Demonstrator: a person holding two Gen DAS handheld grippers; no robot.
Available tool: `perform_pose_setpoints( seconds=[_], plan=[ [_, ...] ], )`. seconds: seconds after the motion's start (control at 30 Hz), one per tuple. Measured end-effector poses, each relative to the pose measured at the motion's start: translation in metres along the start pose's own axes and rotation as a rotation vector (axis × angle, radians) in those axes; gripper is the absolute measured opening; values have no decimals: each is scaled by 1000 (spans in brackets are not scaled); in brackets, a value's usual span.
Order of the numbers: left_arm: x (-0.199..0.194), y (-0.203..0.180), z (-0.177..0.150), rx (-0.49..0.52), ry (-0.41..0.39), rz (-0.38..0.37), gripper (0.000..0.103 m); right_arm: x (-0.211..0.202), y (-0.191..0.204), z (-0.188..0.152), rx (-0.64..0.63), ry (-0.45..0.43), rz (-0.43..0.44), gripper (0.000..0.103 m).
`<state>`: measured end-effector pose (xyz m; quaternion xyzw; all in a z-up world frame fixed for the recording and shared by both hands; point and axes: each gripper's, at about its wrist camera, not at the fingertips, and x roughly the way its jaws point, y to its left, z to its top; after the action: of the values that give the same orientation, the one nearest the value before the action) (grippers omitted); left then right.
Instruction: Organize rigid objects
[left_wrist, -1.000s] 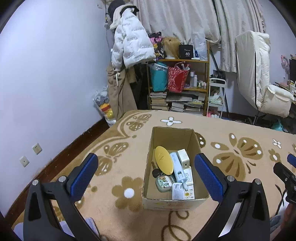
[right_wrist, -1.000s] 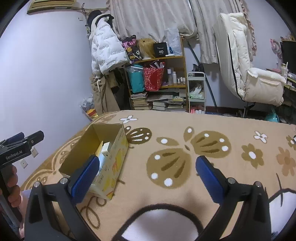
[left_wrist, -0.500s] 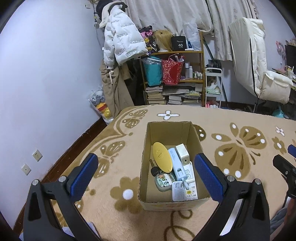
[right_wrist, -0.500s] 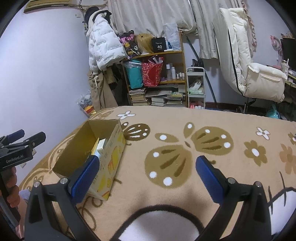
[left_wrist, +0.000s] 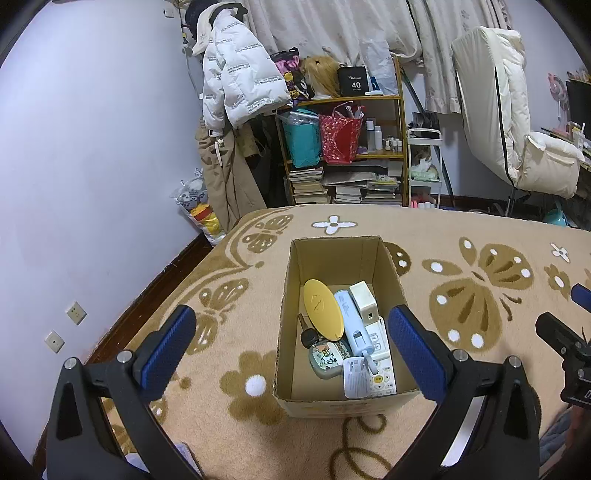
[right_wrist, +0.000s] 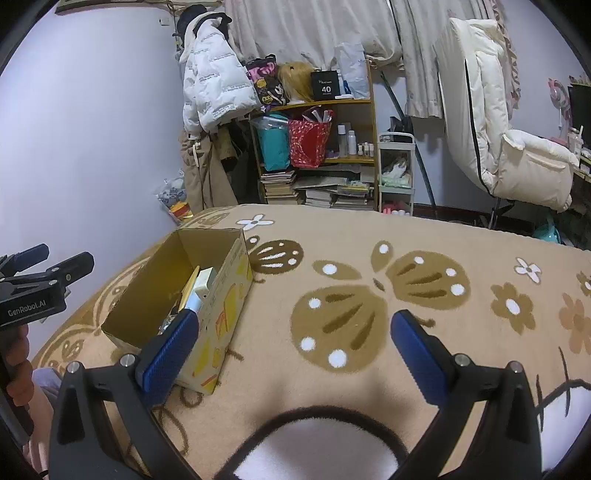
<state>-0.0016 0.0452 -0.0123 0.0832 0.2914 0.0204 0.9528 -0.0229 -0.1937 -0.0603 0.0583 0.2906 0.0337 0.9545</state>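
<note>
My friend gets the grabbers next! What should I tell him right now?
Left gripper: open, holding nothing, hovering over the near end of the cardboard box.
Right gripper: open, holding nothing, above the butterfly rug, right of the box.
In the box: yellow oval case, pale blue device, white charger block, cartoon tin, black key, white cards.
Done: nothing shows outside the box.
Left: sorting these things.
</note>
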Motion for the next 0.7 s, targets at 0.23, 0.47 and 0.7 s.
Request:
perform_pose_setpoints(
  seconds=[0.23, 0.47, 0.7],
  plan=[
    [1, 0, -3, 14, -1, 23, 103, 3, 1, -3, 3, 7, 1, 103],
    [2, -1, -3, 17, 13, 23, 103, 4, 0, -6, 16, 15, -1, 103],
    [1, 0, -2, 18, 14, 15, 103, 4, 0, -5, 16, 15, 0, 103]
  ],
)
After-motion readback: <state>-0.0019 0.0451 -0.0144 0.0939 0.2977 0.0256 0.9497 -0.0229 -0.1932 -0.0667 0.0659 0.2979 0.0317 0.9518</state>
